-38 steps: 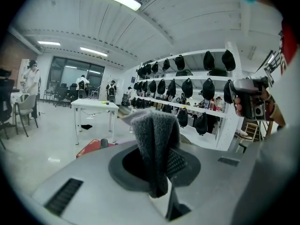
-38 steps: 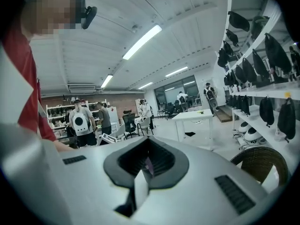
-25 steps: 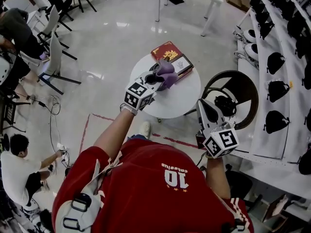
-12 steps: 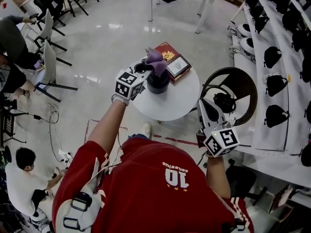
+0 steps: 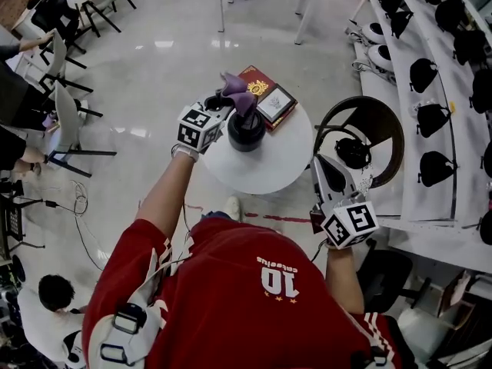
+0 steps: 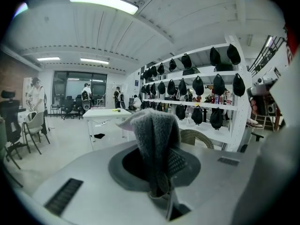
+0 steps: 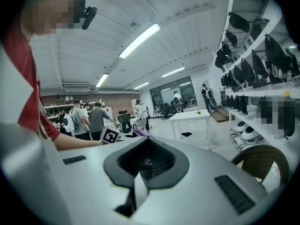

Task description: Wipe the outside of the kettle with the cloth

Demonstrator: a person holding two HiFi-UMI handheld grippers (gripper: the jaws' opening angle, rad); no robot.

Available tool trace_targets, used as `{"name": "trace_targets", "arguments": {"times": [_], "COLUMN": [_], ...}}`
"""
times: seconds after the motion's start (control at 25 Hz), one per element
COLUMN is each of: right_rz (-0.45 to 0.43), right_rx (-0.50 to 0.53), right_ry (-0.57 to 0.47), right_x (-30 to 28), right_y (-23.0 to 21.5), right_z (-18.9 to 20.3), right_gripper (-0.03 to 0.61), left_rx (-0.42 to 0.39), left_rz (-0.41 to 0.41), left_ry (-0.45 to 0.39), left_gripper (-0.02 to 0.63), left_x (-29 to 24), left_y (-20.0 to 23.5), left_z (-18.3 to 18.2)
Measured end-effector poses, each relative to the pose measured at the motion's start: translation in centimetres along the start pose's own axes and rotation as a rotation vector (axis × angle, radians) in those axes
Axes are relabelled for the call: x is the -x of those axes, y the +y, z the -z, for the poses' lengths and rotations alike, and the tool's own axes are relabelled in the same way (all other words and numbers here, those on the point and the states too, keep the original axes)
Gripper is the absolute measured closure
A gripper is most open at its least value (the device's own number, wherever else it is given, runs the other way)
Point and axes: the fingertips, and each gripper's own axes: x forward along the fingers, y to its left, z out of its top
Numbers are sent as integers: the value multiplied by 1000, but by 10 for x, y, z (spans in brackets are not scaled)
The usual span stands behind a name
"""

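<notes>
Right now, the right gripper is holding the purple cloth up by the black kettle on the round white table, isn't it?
No, the left gripper holds the purple cloth; the left gripper view shows it pinched in the jaws. The right gripper is empty, away from the table. The black kettle does stand on the round white table.

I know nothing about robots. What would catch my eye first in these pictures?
A person in a red shirt holds the left gripper shut on a purple cloth, over a black kettle on a small round table. The right gripper hangs shut and empty to the right of the table. Rows of black caps line the shelves at the far right.
</notes>
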Motion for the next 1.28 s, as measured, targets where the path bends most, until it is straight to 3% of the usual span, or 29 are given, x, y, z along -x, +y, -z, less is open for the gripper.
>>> {"name": "trace_targets", "arguments": {"times": [0.44,0.76,1.28], "right_rz": [47,1,-84], "right_rx": [-22,-7,8], "right_ry": [19,28,35], "right_x": [-8,-14,8], "right_y": [7,20,16], "right_z": [14,15,15], "right_gripper": [563,563,563], "left_rx": [41,54,110], "left_rz": [49,59,-12], "left_ry": [72,102,98], "left_gripper": [563,563,563], "left_x": [-13,3,26], "left_y": [11,-7,-48], "left_z": [42,62,75]}}
